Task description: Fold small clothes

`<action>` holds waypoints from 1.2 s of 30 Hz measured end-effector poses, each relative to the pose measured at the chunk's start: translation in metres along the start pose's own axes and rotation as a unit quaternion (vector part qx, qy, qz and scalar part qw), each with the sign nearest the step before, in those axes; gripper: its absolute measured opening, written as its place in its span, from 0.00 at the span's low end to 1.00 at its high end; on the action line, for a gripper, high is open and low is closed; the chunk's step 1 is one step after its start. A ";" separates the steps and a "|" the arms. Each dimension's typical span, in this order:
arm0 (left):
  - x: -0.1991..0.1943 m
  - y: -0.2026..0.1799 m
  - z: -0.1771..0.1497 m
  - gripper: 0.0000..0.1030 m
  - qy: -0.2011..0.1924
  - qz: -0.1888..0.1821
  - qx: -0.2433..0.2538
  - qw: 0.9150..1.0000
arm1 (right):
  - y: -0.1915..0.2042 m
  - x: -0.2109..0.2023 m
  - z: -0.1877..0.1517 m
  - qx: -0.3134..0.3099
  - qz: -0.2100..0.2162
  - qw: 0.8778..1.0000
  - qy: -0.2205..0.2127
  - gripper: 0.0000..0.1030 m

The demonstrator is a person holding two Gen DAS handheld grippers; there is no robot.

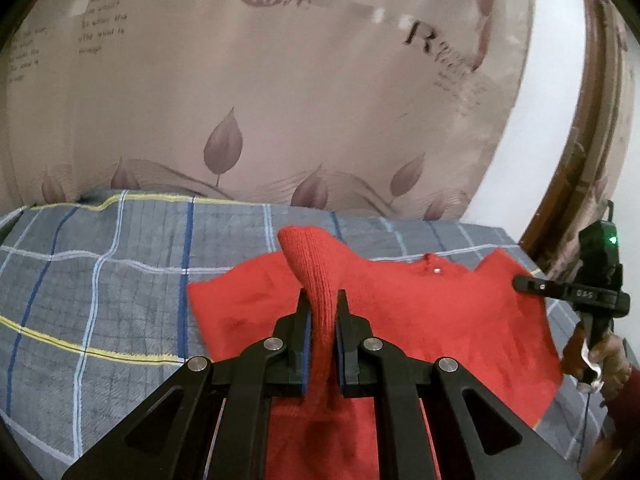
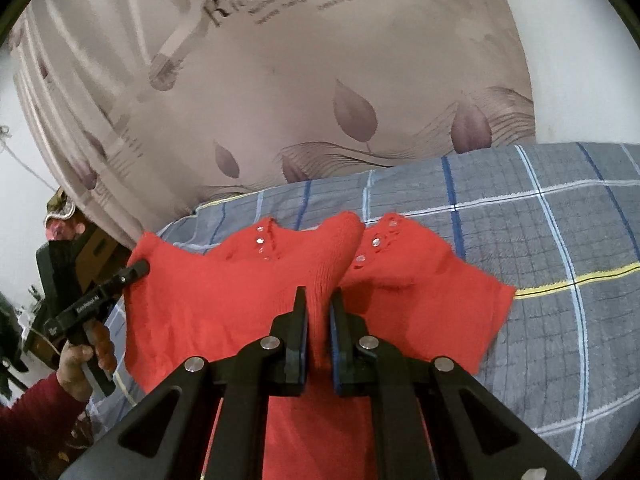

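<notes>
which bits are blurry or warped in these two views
Left wrist view: curtain print smeared, plaid blanket lines bowed by fisheye, left gripper and red sweater fairly sharp. Right wrist view: curtain text readable, right gripper crisp, edges curved and vignetted.

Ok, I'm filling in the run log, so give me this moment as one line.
left gripper: shut on red sweater | right gripper: shut on red sweater | sweater on plaid blanket, both pinched parts lifted

leaf-print curtain (image 1: 256,92) behind plaid bedcover (image 1: 92,280), seemingly.
</notes>
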State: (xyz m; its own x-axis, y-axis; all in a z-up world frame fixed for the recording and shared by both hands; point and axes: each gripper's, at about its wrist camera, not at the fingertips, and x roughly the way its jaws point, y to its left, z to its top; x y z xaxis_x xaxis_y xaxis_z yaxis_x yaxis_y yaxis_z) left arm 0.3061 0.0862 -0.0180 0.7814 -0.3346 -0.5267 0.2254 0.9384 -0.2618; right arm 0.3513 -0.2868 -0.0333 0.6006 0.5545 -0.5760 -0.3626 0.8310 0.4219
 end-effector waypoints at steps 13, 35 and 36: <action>0.048 0.020 -0.009 0.09 0.038 0.038 -0.018 0.998 | -0.026 0.032 -0.002 0.029 -0.020 0.999 0.008 0.08; 0.047 0.053 -0.012 0.34 0.040 0.080 -0.068 0.994 | -0.025 0.062 -0.009 -0.001 -0.088 0.995 0.051 0.11; 0.043 0.055 -0.011 0.35 0.040 0.083 -0.063 0.994 | -0.025 0.062 -0.009 -0.001 -0.089 0.995 0.052 0.11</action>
State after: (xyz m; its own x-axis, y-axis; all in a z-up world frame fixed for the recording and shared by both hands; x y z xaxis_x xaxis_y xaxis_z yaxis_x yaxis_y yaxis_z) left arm 0.3455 0.1225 -0.0639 0.7521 -0.1865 -0.6321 0.0181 0.9646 -0.2632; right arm 0.3917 -0.2729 -0.0857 0.5783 0.3997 -0.7112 -0.2589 0.9166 0.3046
